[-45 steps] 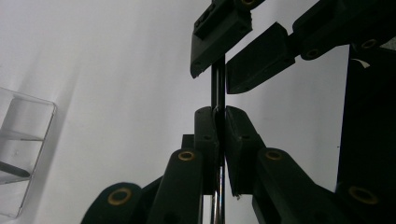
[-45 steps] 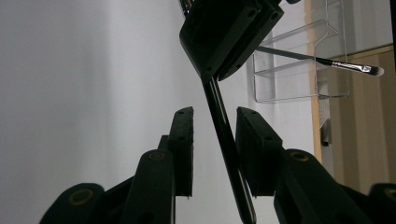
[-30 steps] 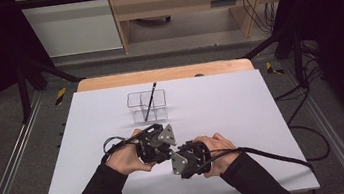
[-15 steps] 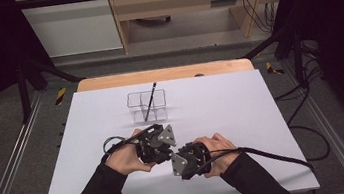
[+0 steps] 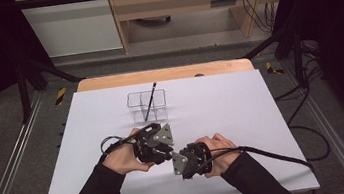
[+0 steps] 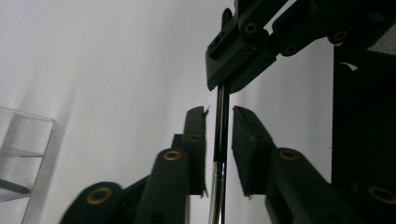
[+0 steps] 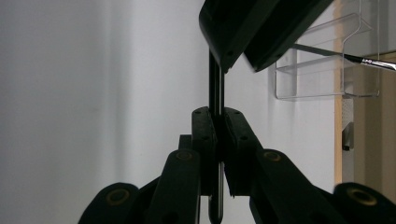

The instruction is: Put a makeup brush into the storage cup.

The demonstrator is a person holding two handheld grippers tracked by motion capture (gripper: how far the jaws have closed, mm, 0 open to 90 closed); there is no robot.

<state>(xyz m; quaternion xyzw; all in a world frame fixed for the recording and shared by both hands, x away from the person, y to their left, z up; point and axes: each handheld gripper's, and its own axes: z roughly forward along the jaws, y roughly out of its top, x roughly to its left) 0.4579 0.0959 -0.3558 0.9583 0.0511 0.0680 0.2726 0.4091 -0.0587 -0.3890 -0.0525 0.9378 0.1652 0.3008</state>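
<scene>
Slim dark brush (image 7: 215,88) with a black handle and a shiny metal ferrule, held between the two grippers near the middle of the worktop's (image 5: 262,105) near edge. Pinched in the right gripper (image 7: 219,140), whose jaws press tight against the handle from both sides. Passing between the jaws of the left gripper (image 6: 219,140), which stand parted with a narrow gap either side of the shaft, not quite touching it. Ferrule (image 6: 217,196) low in the left gripper view, dark handle running up into the other gripper's closed jaws.

Left hand (image 5: 125,156) wrapped round its gripper, forearm coming in from the near left, jaws pointing right. Right hand (image 5: 217,151) wrapped round its gripper, forearm from the near right, jaws pointing left, cable (image 5: 278,156) trailing off toward the right edge. Grippers nose to nose, nearly touching.

Farther back, toward the middle of the far edge, a clear plastic holder (image 5: 147,105) with a second dark brush (image 5: 150,101) leaning upright inside.
</scene>
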